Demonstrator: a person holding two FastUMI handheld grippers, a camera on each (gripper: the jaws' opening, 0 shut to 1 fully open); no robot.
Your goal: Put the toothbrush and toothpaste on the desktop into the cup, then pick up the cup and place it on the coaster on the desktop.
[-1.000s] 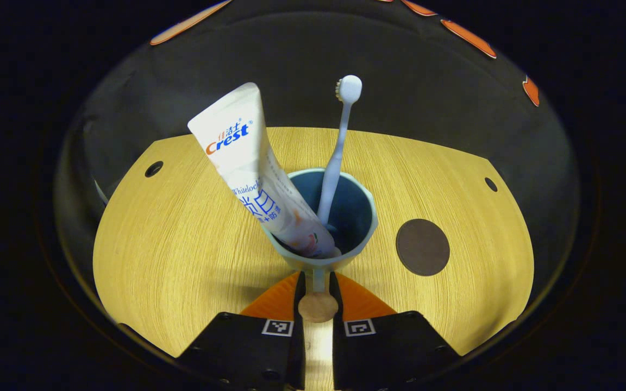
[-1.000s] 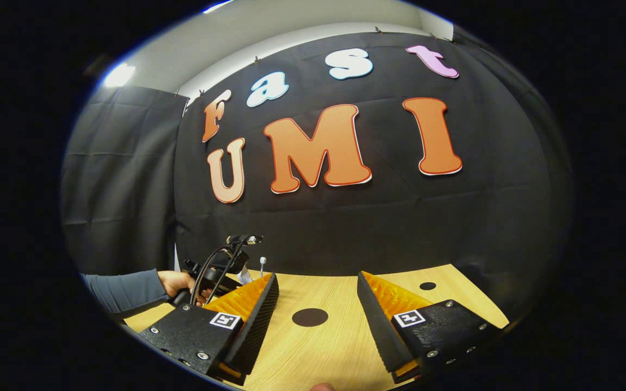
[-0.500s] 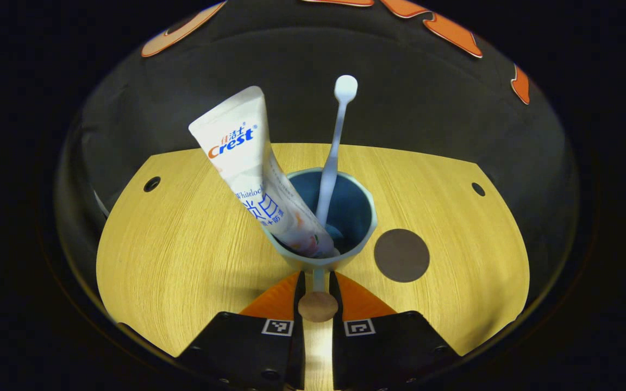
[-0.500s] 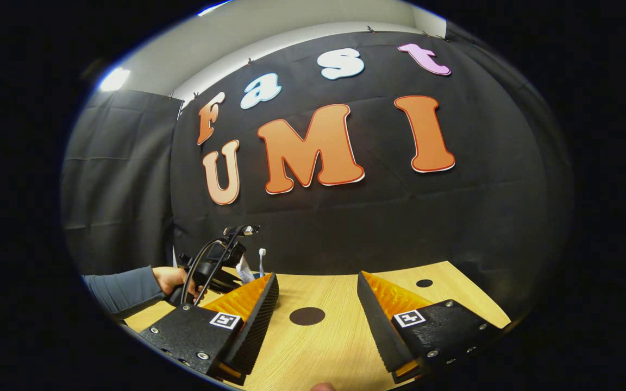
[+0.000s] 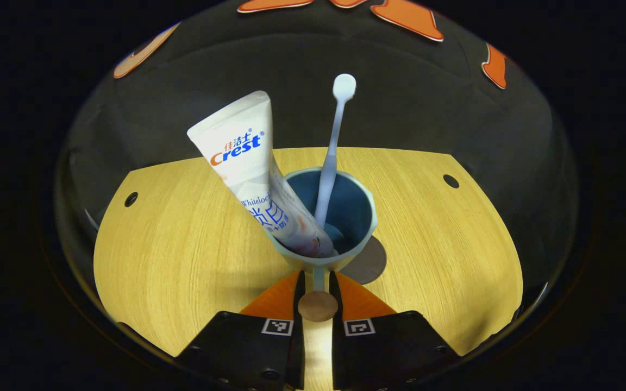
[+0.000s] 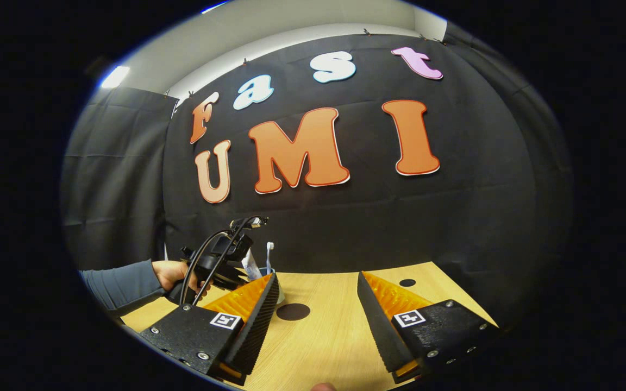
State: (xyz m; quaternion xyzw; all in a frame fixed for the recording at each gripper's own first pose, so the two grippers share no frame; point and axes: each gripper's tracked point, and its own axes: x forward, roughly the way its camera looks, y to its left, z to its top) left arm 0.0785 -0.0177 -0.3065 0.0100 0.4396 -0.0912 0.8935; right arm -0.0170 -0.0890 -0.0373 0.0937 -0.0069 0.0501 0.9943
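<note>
Holding the cup (image 5: 340, 217) by its handle in my clenched left gripper (image 5: 317, 282) above the wooden desk (image 5: 182, 244), partly covering the coaster (image 5: 367, 263); right gripper (image 6: 317, 304) gapes, unladen, desk edges well apart.

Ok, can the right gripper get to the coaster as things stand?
Probably not cleanly: the right gripper is open with bare desktop ahead, but the cup held by the left gripper partly covers the coaster.
</note>
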